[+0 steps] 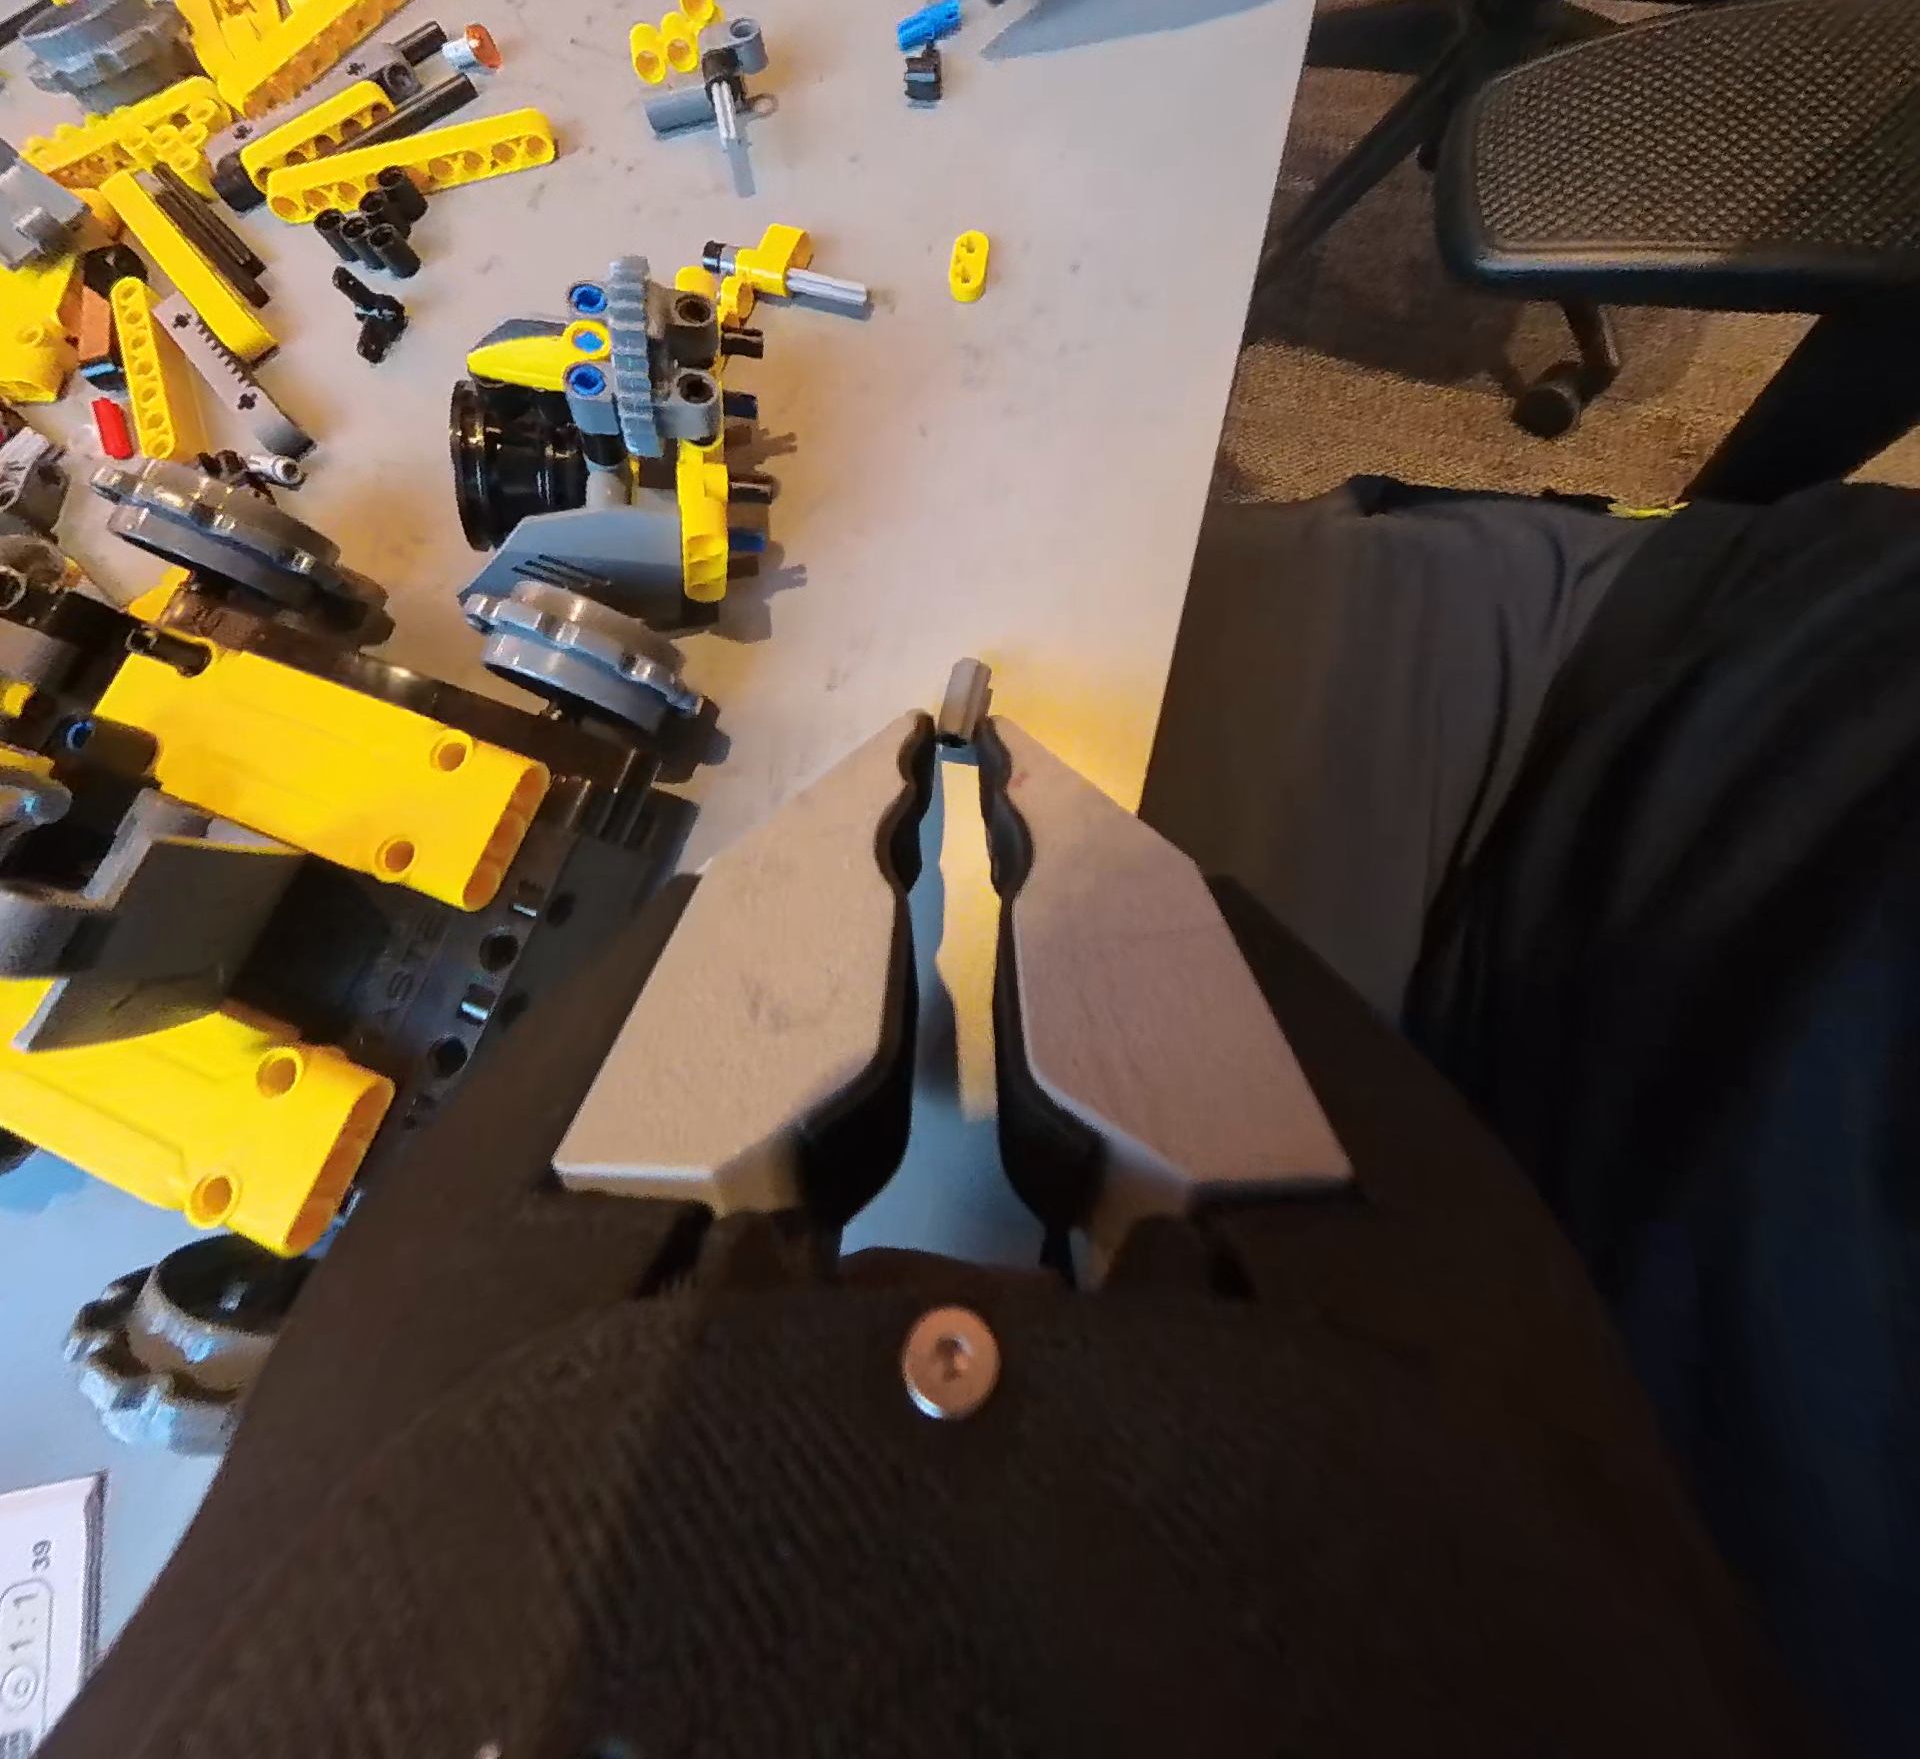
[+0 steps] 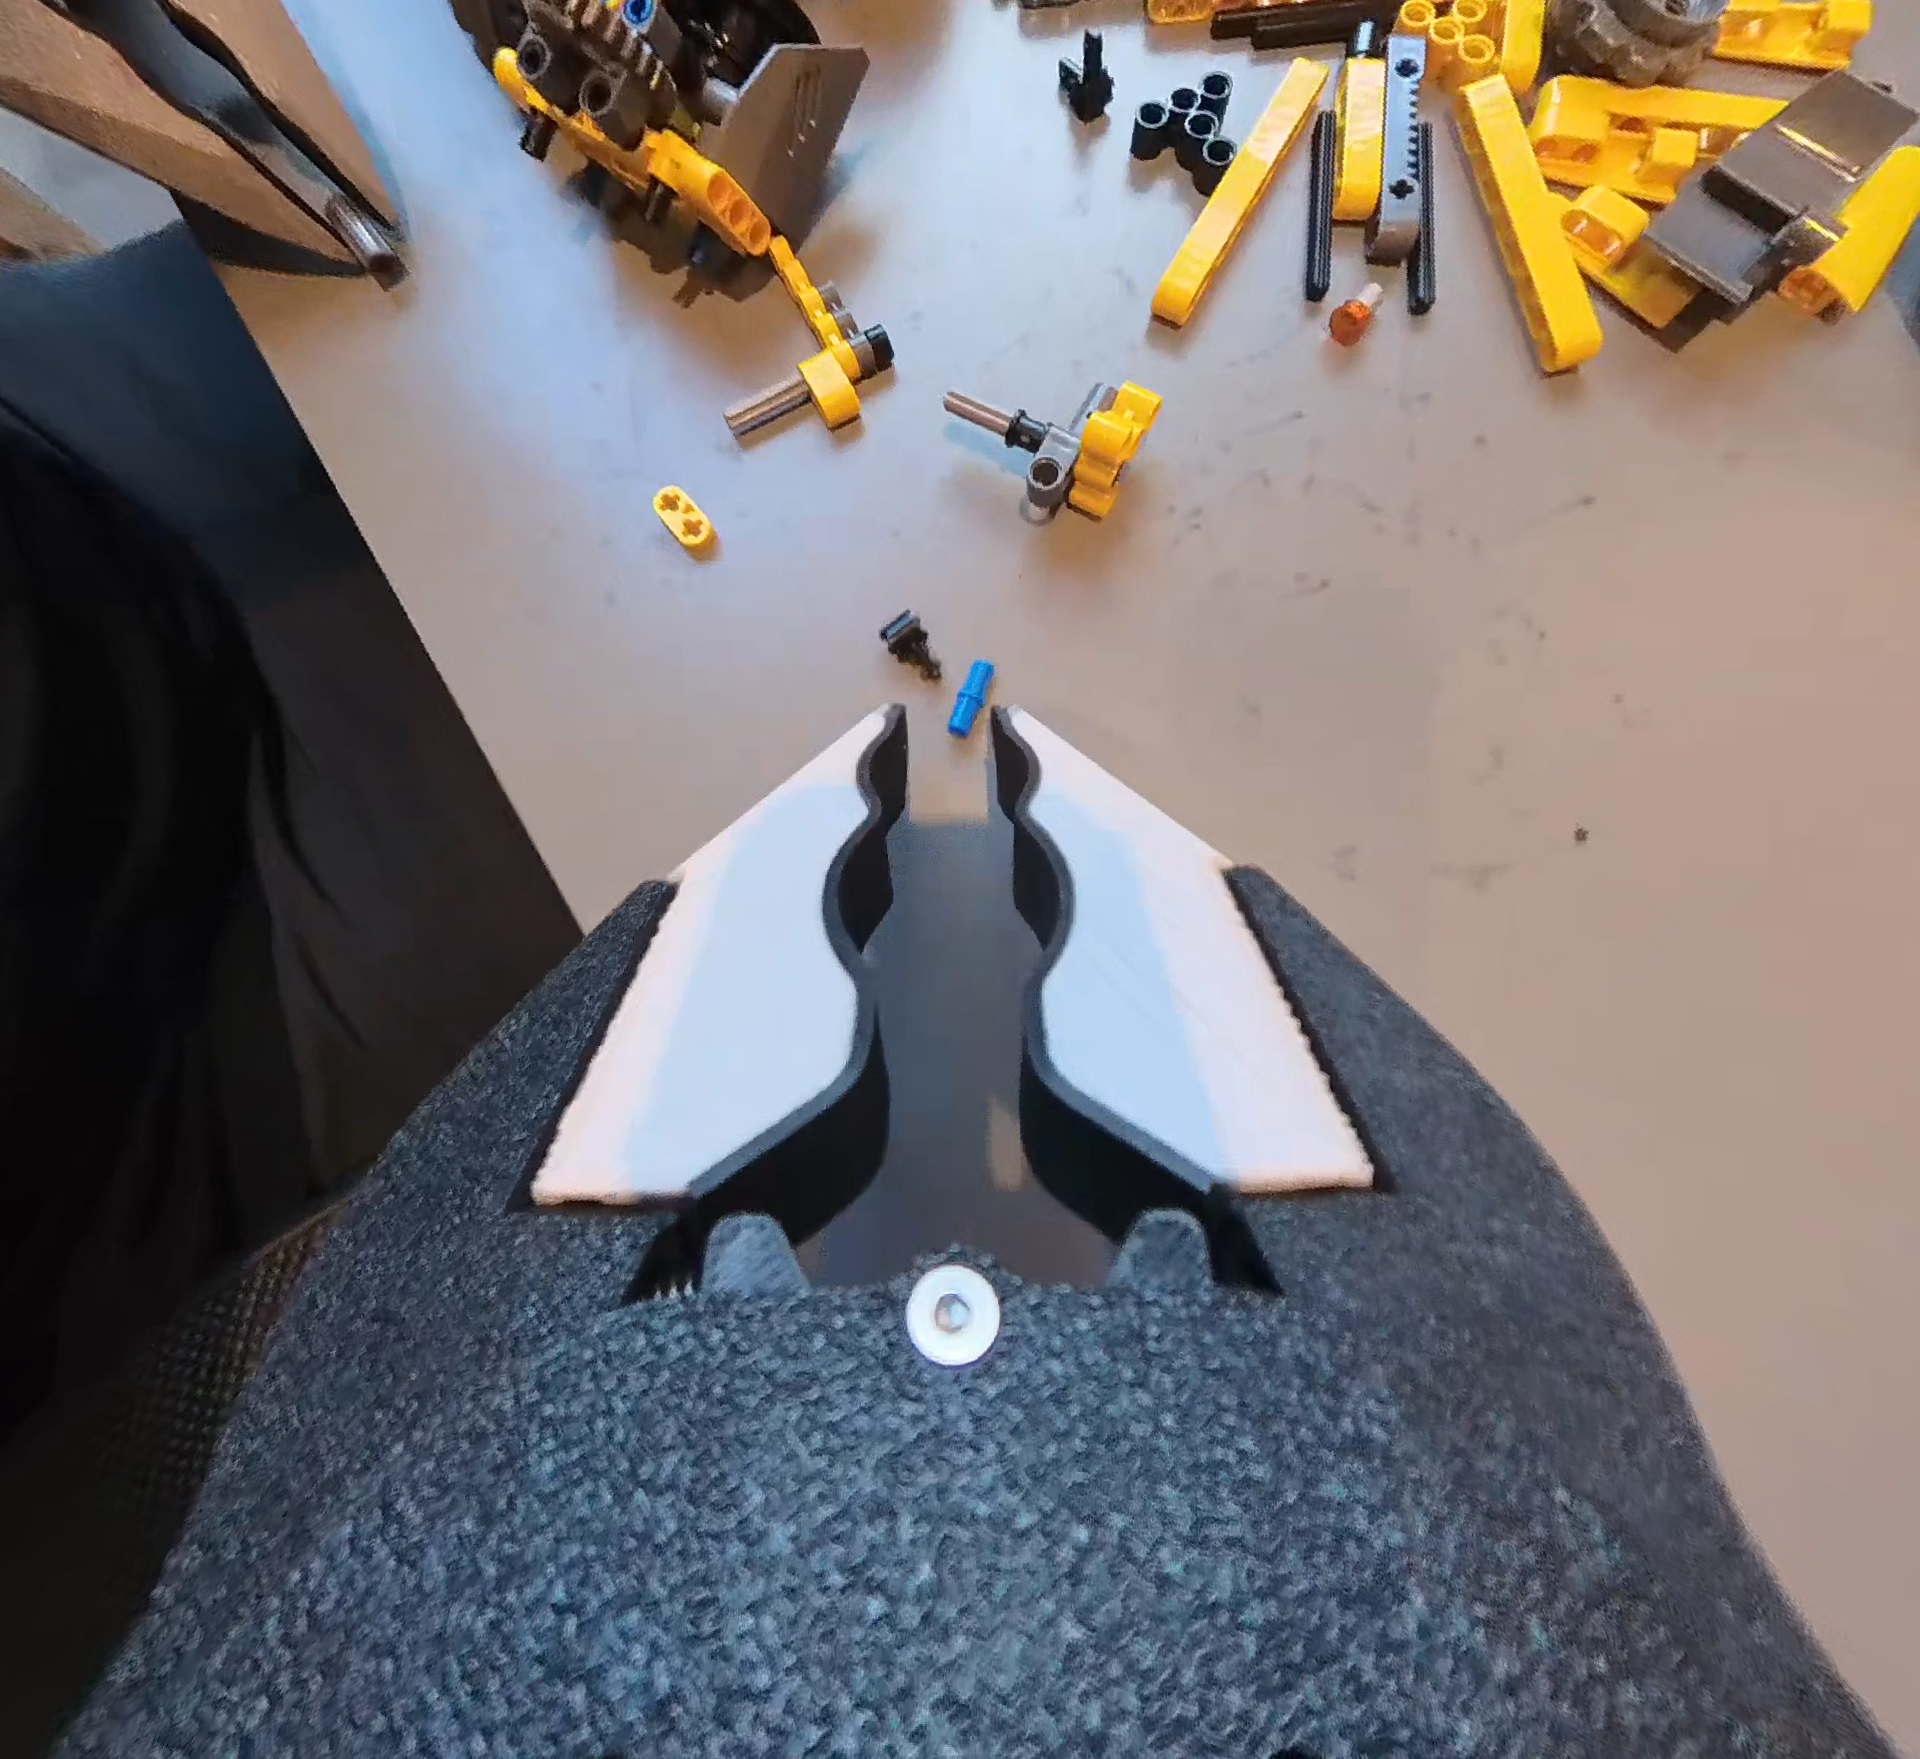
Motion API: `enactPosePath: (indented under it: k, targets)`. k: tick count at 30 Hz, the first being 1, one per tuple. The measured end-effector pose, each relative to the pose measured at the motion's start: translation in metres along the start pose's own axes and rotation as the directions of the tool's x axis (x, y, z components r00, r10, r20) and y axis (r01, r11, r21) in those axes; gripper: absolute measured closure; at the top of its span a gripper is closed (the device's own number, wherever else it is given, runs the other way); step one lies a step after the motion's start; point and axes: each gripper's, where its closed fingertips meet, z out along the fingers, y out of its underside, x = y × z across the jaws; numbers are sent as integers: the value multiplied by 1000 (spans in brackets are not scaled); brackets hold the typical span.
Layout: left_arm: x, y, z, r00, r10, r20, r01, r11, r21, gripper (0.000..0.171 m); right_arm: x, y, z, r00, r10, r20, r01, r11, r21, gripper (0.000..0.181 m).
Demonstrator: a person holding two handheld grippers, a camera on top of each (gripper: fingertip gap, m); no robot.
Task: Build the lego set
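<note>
In the left wrist view, a large yellow and black vehicle build [image 1: 260,836] with grey toothed wheels lies at the left edge of the tabletop [image 1: 1091,421]. A heap of yellow beams [image 1: 343,36] and black pins spreads toward the far left corner. Right of the build stands a smaller sub-assembly [image 1: 623,452] of yellow, grey and black parts with a grey gear. Farther right, a small yellow two-hole link [image 1: 970,265] lies alone near the tabletop's right edge. The left gripper [image 1: 961,738] has its fingers [image 1: 821,930] closed on a small grey pin [image 1: 966,696], held just above the tabletop close to that right edge, pointing away from the camera. A person's dark clothing and an office chair [image 1: 1662,151] show beyond the edge.

In the right wrist view, the right gripper [image 2: 948,722] hovers with its fingers parted and holding nothing. A small black connector [image 2: 909,644] lies just ahead and slightly left; a small blue pin [image 2: 969,697] lies just before the gap between the tips. No containers appear; all pieces lie loose on the tabletop.
</note>
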Motion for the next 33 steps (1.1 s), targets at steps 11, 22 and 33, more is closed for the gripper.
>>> enactPosePath:
  k: [11,22,33]
  targets:
    - [-3,-2,1,999,-40,-3,40,999,2,147,3,5,8,999,27,29,-27,1000,-17,177]
    - [-4,-2,-6,998,-66,15,66,997,47,139,-33,-43,-5,997,-34,70,26,994,108,177]
    - [-9,5,-35,981,-194,11,189,968,168,144,-137,-117,43,943,-120,311,30,959,281,177]
